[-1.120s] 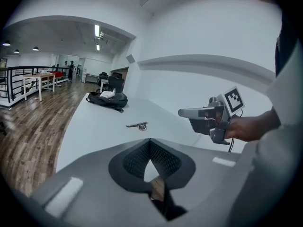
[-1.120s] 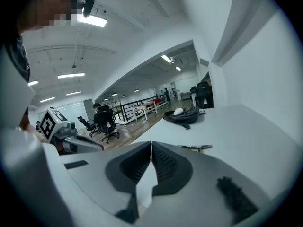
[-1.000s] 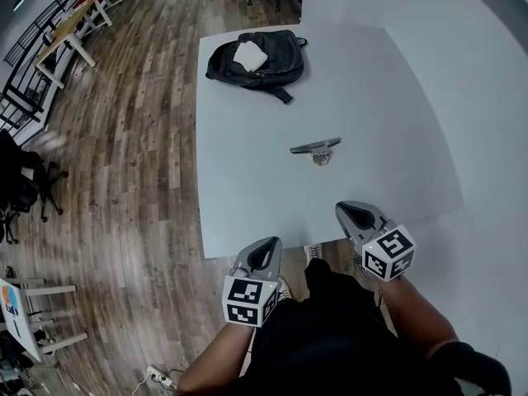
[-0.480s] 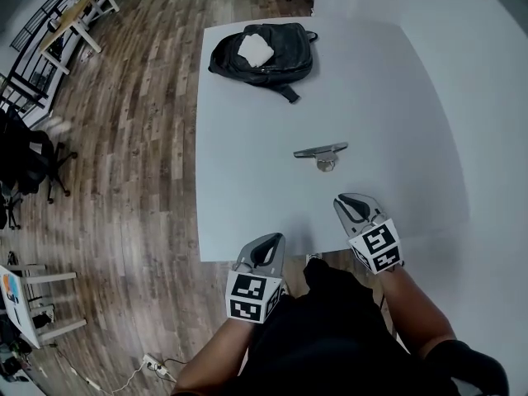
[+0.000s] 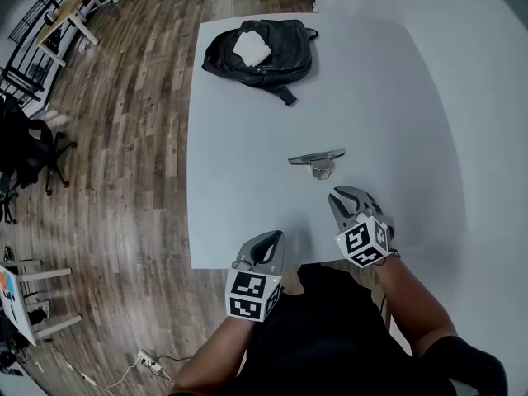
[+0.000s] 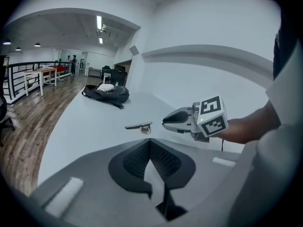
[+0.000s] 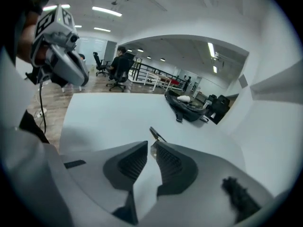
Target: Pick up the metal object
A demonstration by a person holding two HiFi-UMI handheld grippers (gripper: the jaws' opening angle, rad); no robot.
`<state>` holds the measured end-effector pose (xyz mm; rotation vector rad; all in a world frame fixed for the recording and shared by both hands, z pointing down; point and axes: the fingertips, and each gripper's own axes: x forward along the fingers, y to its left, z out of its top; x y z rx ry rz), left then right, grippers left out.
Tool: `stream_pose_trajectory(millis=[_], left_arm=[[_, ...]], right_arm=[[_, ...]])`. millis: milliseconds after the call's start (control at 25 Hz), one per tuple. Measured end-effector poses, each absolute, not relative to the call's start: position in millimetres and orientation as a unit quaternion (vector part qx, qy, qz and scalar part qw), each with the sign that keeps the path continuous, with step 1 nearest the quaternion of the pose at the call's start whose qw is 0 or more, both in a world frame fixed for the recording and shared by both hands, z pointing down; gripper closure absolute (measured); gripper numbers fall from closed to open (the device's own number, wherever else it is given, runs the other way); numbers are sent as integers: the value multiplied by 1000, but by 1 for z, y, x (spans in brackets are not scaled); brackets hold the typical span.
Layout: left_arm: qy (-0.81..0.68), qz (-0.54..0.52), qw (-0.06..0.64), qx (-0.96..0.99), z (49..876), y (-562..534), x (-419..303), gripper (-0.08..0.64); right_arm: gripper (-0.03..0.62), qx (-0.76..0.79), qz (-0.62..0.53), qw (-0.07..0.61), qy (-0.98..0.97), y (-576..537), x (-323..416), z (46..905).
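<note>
**Metal object on the table, right gripper close by**

Head view — the metal object (image 5: 316,159) lies flat on the white table (image 5: 247,188), near its middle and well apart from the black backpack (image 5: 260,52) at the far end. The right gripper (image 5: 342,198) hovers just short of the object, pointing at it. The left gripper (image 5: 266,242) hangs at the table's near edge.

Left gripper view: its jaws are pressed together at the tips with nothing between them. The object lies ahead on the table.

Right gripper view: the jaws stand slightly apart, with a narrow gap — the object shows just past their tips, ungripped.
</note>
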<state>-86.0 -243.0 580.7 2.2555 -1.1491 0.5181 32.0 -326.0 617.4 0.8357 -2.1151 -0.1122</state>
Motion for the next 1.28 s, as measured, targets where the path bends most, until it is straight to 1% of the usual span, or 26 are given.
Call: stream_pose_trajectory(millis=[240,720,1040,1200,1280], left_arm=[[-423,191,283,839,589,-256,-74,552],[-438,205,299,822,612,-274,-76,552],[-443,201,315,815,620,-276,-78,552],[-444,189,312,819,613,-283,-74,552],[-441,189,312,820,613,-282,-72,552]], right_arm=[[529,299,-110,472,-822,-348,30,638],[508,256,-153,514,-805,-387,26,679],[508,232,-190,541,-785,-400,17,699],[509,233,-199,549,-778,-402,17,700],[531,234,-201,551,-775,-404,17,699]])
